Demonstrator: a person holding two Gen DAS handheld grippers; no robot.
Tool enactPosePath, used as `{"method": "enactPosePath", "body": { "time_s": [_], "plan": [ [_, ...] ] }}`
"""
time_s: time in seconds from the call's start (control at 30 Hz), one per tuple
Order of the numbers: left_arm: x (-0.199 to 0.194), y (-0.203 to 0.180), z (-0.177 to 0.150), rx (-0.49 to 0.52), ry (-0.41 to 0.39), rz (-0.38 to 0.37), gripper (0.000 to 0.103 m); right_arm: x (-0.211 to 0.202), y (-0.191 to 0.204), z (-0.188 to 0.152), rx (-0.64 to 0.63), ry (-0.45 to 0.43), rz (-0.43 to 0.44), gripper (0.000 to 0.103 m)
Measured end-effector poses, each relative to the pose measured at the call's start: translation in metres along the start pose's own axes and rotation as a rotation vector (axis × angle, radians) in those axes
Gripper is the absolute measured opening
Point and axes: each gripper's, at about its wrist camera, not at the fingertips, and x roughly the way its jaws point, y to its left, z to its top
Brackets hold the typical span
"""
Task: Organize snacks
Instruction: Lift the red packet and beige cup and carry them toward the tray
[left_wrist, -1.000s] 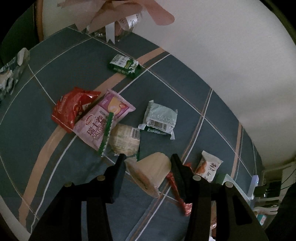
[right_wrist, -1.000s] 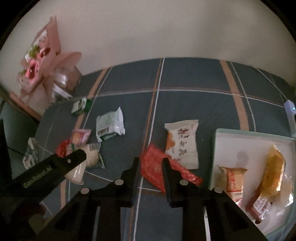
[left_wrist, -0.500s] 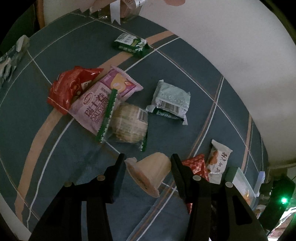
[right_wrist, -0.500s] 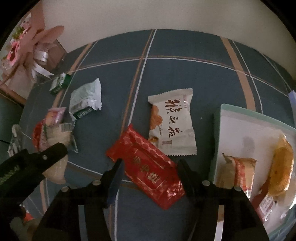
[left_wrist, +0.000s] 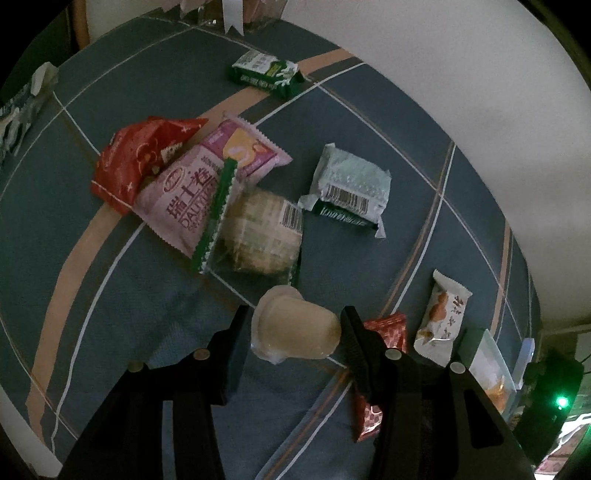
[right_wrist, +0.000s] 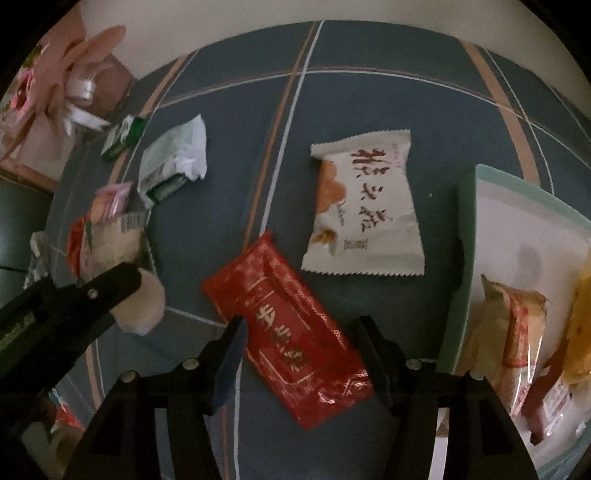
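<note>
Right wrist view: my right gripper (right_wrist: 299, 332) hangs spread, unclamped, astride the flat red foil snack packet (right_wrist: 284, 325) on the blue-clothed bench (right_wrist: 221, 110); looks light, crinkly, slippery, so I'd pinch across its narrow middle.

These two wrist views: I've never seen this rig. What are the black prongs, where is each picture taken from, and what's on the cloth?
No robot: a person holds a two-finger tool in each hand, with a camera looking along its fingers. In the left view, the left tool is closed on a pale translucent jelly cup. In the right view, the right tool stands open around a flat red foil packet without pressing it. Both lie on the blue checked tablecloth, beside a white printed snack pouch and a pale green tray holding snacks.
</note>
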Motion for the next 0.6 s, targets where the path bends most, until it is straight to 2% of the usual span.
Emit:
{"method": "enactPosePath", "body": {
  "time_s": [0.17, 0.5, 0.6],
  "plan": [
    [0.005, 0.001, -0.002, 0.001, 0.011, 0.011, 0.051, 0.000, 0.011, -0.001, -0.035, 0.017, -0.012, 0.065],
    [0.012, -0.002, -0.002, 0.007, 0.020, 0.038, 0.051, 0.015, 0.050, -0.012, -0.202, 0.010, -0.185, 0.066],
    [0.024, -0.003, -0.006, 0.001, 0.048, 0.047, 0.051, 0.017, 0.057, -0.015, -0.234, -0.009, -0.210, 0.065]
  ]
}}
